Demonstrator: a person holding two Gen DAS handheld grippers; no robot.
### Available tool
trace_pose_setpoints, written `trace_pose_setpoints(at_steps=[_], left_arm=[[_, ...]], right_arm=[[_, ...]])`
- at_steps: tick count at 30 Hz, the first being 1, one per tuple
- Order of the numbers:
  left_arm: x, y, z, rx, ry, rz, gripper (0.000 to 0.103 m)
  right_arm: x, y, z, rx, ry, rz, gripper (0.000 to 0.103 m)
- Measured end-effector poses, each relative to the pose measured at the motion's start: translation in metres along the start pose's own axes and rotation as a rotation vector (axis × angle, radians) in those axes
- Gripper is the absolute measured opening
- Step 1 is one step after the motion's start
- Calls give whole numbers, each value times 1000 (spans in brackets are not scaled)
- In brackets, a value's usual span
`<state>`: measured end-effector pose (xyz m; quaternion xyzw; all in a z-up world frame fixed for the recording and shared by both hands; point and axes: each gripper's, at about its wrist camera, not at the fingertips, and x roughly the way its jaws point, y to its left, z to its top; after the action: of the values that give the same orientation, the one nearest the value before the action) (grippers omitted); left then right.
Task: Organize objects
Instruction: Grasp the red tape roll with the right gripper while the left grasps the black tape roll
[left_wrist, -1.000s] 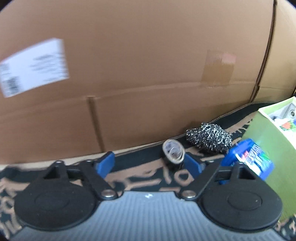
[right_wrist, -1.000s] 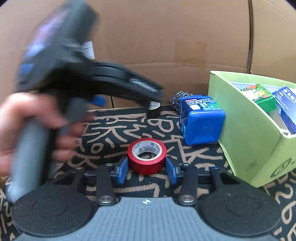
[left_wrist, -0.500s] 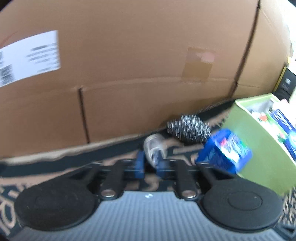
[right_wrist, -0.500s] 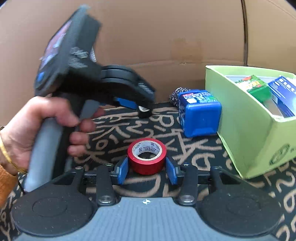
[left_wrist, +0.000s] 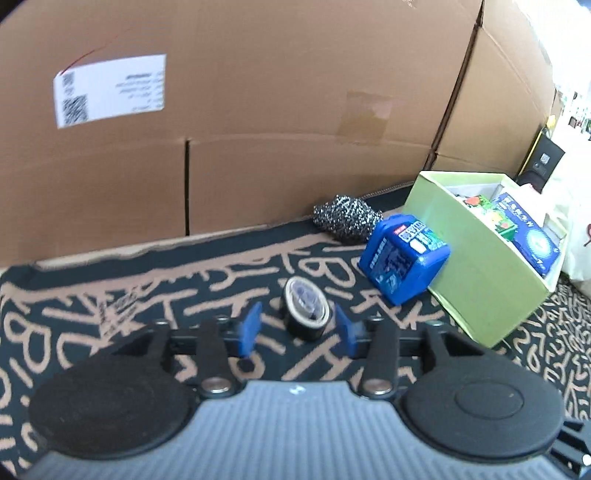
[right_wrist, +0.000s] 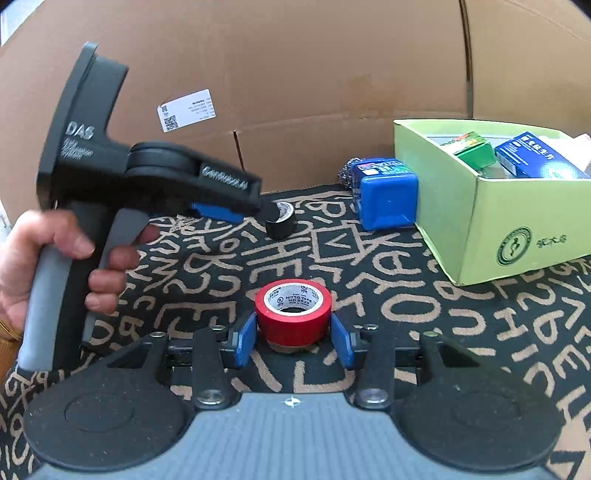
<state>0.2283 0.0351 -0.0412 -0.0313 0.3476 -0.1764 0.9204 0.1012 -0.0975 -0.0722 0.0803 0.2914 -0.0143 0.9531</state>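
The left tool (left_wrist: 297, 326) is opening, released around one black tape roll (left_wrist: 306, 308) lying on the patterned mat (left_wrist: 110, 295). The right tool (right_wrist: 293, 338) clenches one red tape roll (right_wrist: 293, 312). Farther right: one blue plastic container (left_wrist: 404, 258), one steel-wool scourer (left_wrist: 345, 219), one green cardboard box (left_wrist: 480, 280).

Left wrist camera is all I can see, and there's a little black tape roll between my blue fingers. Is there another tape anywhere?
Observer: Yes, a red tape roll, clamped in the right gripper.
Operator: Who's holding my gripper?
Observer: A hand grips the grey handle of the left gripper. Its jaws are opening, and the black tape roll sits loose between them.
Operator: Does the green box have a picture?
Observer: The green box has a round green logo on its front.
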Motion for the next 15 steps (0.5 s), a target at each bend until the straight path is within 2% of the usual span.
trace_pose_setpoints(at_steps=[1,6,10,13,15], left_arm=[[-1,-4,1,0,-2,9,56],[24,-13,10,35,27,66,56],[31,-9,10,32,41,83,47],[29,-12,9,50,44,58,32],[28,-17,8,73,39,85,31]], right_arm=[[1,0,0,1,4,-3,49],[1,3,-1,-20,3,-9,53],[-1,3,-2,-17,-1,-11,61],[1,4,-2,-22,0,-21,61],[3,5,-1,-22,-4,-27,61]])
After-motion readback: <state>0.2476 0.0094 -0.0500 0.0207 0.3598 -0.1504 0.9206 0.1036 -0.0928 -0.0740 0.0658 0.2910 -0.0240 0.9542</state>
